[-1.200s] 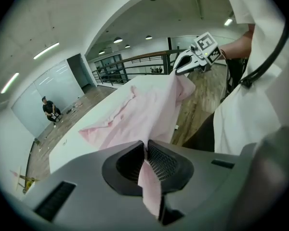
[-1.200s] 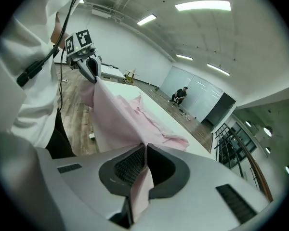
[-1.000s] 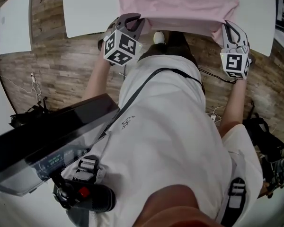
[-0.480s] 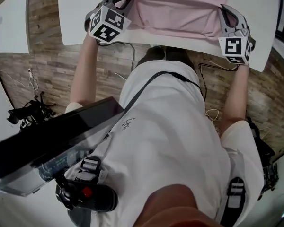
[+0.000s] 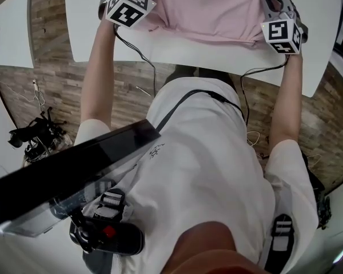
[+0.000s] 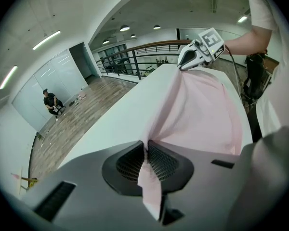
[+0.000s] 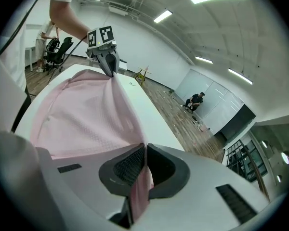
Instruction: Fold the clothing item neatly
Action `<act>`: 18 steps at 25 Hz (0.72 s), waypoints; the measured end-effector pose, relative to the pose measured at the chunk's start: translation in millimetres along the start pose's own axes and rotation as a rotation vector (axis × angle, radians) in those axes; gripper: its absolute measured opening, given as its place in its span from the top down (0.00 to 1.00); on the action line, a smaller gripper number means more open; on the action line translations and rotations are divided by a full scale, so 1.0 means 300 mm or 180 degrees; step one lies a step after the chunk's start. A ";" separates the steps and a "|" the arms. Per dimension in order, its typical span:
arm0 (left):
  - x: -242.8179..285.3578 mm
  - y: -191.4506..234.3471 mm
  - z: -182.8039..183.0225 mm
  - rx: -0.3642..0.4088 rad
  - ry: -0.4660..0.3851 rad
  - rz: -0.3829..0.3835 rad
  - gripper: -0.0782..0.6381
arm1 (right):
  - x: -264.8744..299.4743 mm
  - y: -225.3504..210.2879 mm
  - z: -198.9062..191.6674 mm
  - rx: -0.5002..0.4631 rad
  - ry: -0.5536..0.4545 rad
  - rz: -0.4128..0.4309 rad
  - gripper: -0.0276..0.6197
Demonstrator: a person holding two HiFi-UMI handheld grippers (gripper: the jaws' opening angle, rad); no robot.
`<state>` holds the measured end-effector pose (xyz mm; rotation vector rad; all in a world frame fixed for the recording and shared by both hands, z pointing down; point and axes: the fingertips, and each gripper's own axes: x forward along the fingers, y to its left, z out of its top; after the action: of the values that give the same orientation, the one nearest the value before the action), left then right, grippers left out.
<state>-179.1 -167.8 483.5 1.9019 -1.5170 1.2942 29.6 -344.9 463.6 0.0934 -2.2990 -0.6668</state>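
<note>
Wide shot first: the white table (image 5: 206, 53) fills the far end of the scene, with wooden floor (image 5: 51, 90) showing to its left and on the near side. The person in the white shirt (image 5: 206, 176) stands at the table's near edge, both arms stretched out over it.

And there's the pink garment (image 5: 208, 10), spread on the tabletop in the far middle, a band of bare table between its near edge and the person. It's strung between the two grippers, one at its left side, one at its right, and each gripper view shows the cloth rising off the table toward the claws.

Over to the left gripper (image 6: 145, 150): claws narrowed right down, clamped on a fold of pink fabric, a tongue of cloth poking out on the camera's side of the pads. From here you can see the other gripper across the table, pinching the opposite corner.

Same story on the right gripper (image 7: 144, 165): claws squeezed onto the garment, a strip of pink sandwiched between the ribbed pads and trailing back toward the camera.

Smaller details: a thin dark cable (image 5: 143, 56) runs from the left gripper across the table's near edge. Way off on the far floor, a person crouches (image 6: 52, 101) by the glass wall.
</note>
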 end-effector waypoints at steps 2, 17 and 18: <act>0.038 0.024 -0.017 -0.0046 0.0045 -0.0023 0.85 | 0.049 -0.002 -0.010 0.0009 0.0045 0.0050 0.92; 0.169 0.158 -0.103 -0.0866 -0.0148 0.0515 0.60 | 0.172 -0.046 -0.080 0.0367 0.0097 -0.0177 0.75; 0.151 0.161 -0.087 -0.0823 -0.0156 0.0552 0.60 | 0.151 -0.053 -0.064 0.0381 0.0060 -0.0210 0.76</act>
<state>-234.2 -189.6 522.8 1.6808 -1.8112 1.0649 7.5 -378.5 495.9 0.2315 -2.3249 -0.5587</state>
